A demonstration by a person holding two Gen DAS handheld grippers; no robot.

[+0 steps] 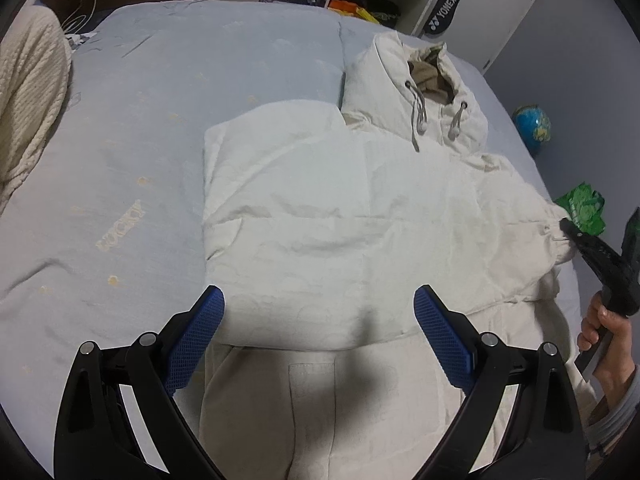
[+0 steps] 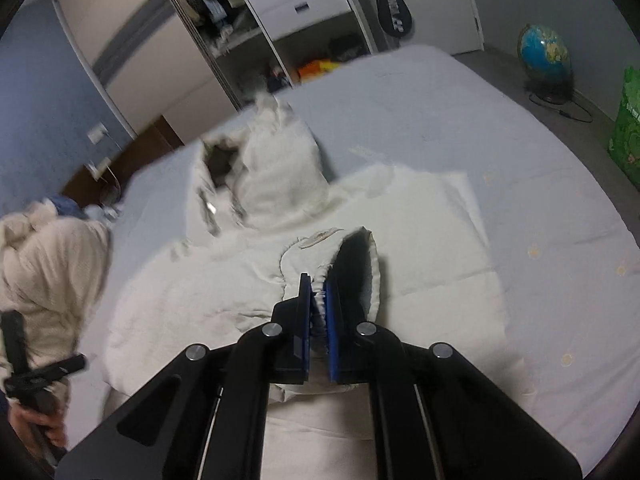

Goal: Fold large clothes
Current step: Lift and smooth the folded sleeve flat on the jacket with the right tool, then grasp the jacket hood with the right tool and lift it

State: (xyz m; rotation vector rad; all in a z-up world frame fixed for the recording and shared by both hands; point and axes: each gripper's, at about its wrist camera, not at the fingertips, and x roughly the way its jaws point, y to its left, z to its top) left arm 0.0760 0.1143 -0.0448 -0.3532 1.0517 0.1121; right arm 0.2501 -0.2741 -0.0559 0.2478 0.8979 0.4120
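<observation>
1. Your right tongs [image 2: 316, 300] are clamped on the cuff [image 2: 352, 264] of the hoodie's sleeve.
2. Your left tongs [image 1: 318, 316] gape wide, holding nothing, above the hoodie [image 1: 320, 208].
3. The hoodie lies flat mid-bed [image 1: 140, 120], hood [image 1: 416, 80] toward the far edge, one side folded in.

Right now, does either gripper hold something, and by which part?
The right gripper is shut on the cuff of the white hooded jacket. The left gripper is open and empty.
</observation>
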